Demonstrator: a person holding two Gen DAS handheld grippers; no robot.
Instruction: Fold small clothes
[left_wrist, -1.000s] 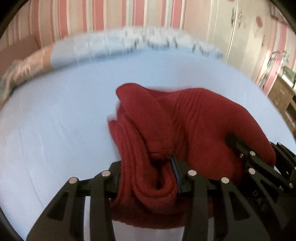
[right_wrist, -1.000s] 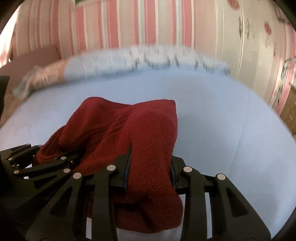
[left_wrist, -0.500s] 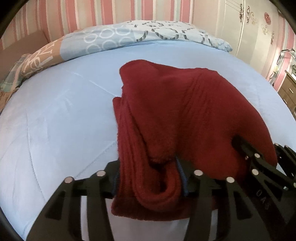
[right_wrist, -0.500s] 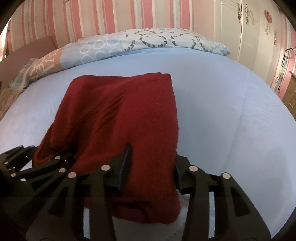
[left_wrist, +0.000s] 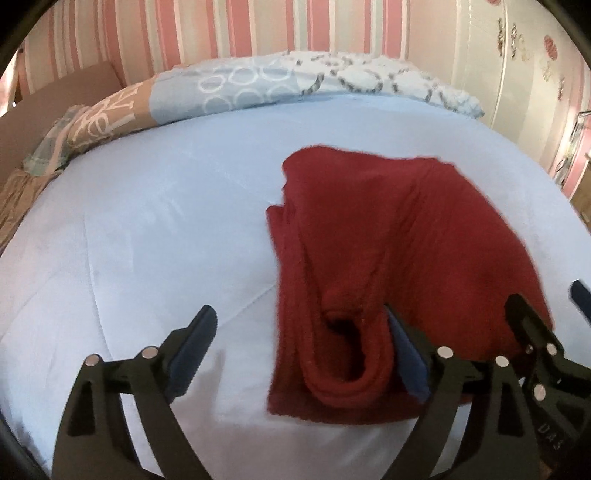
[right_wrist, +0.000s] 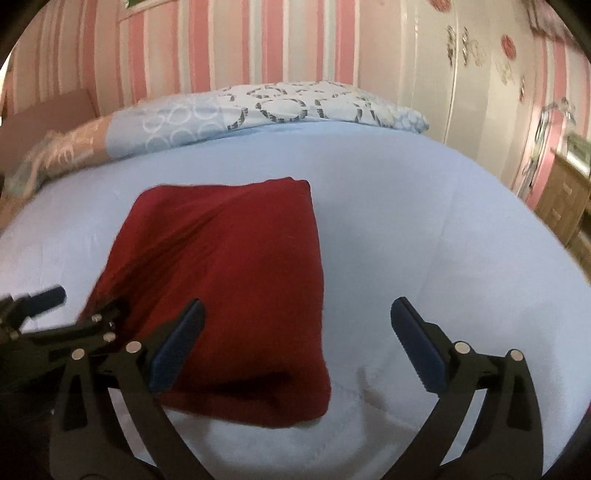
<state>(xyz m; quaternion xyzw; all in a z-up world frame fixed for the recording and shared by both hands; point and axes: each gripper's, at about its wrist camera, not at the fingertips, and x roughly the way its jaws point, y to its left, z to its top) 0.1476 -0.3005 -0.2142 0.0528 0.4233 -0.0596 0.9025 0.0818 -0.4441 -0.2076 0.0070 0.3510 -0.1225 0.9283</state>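
A dark red knitted garment (left_wrist: 399, 251) lies folded on the light blue bed (left_wrist: 147, 229). My left gripper (left_wrist: 299, 343) is open; its right finger rests against the garment's rolled near-left edge, its left finger over bare sheet. The right gripper's fingers (left_wrist: 532, 325) show at the garment's right side. In the right wrist view the garment (right_wrist: 229, 280) lies flat, and my right gripper (right_wrist: 295, 343) is open around its near right corner, holding nothing. The left gripper's fingers (right_wrist: 48, 299) show at the left.
A patterned blue and brown duvet (left_wrist: 258, 85) is bunched along the far side of the bed, below a pink striped wall. A white wardrobe (right_wrist: 480, 74) and a wooden dresser (right_wrist: 565, 195) stand to the right.
Both grippers have opened and let go of the red garment, which now lies on the bed. Both have drawn back a little from it.
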